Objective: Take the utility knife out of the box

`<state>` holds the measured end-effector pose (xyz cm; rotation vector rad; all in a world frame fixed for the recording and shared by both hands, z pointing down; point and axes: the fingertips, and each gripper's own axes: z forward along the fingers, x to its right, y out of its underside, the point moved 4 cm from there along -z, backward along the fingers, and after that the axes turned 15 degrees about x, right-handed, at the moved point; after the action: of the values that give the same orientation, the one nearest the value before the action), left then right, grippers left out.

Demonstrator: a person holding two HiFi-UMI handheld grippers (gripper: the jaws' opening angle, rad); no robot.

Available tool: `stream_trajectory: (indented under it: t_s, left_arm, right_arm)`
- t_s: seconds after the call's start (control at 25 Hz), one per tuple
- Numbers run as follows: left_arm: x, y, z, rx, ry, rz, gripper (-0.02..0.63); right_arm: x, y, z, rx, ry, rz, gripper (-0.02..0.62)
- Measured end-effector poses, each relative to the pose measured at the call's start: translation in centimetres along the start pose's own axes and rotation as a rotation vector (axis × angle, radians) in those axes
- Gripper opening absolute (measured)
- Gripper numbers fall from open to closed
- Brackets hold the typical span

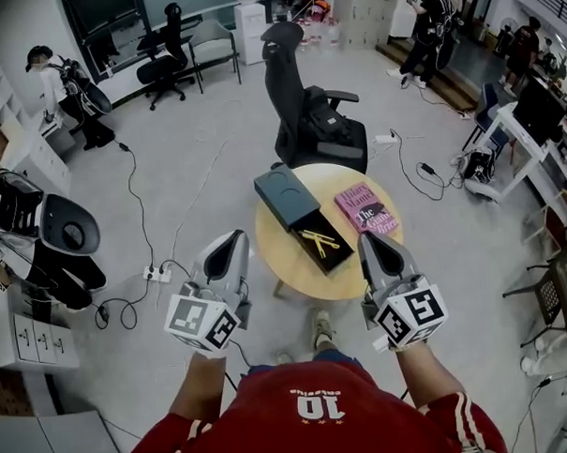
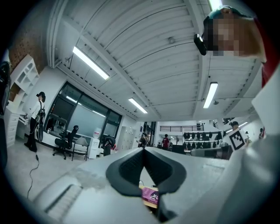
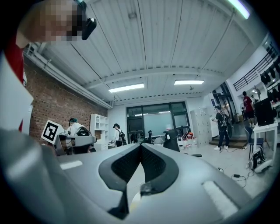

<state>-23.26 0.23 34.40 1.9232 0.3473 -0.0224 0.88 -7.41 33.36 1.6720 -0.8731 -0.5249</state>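
The utility knife [image 1: 319, 241] is lying in the pulled-out tray of a dark box [image 1: 284, 193], showing as yellow bars crossed against the black lining. The box is sitting slantwise on a round wooden tabletop [image 1: 283, 260], with its sleeve end pointing toward a black office chair [image 1: 307, 112] on the far side. A pink book [image 1: 365, 208] is lying flat just beside the tray, on its right.

The person is holding both tongs out over the near side of the tabletop, one to either side of the tray. In the head view the left tongs [image 1: 235, 238] are showing their tip at the tabletop's left edge, apart from the box. The right tongs [image 1: 370, 239] are showing theirs at the near right edge, close below the book's near corner. The knife is lying between the two tips in that view and touching neither.

In the left gripper view the left tongs [image 2: 143, 152] are standing pressed together with nothing between the dark pads. A corner of the pink book is peeking out beneath them. In the right gripper view the right tongs [image 3: 140, 148] are likewise closed tight and gripping nothing. The knife is not showing in either gripper view.
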Motion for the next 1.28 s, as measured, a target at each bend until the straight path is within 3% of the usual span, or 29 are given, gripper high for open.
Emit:
stream_trajectory:
  t_s: [0.8, 1.28]
  left_arm:
    - [-2.0, 0.9, 6.0, -0.003, -0.008, 0.059, 0.003]
    - [-1.5, 2.8, 8.6, -0.024, 0.036, 0.039, 0.003]
  right_arm:
    - [2.9, 1.6, 7.1, 0.014, -0.131, 0.006, 0.005]
    - [4.7, 2.8, 7.6, -0.012, -0.161, 0.008, 0.128]
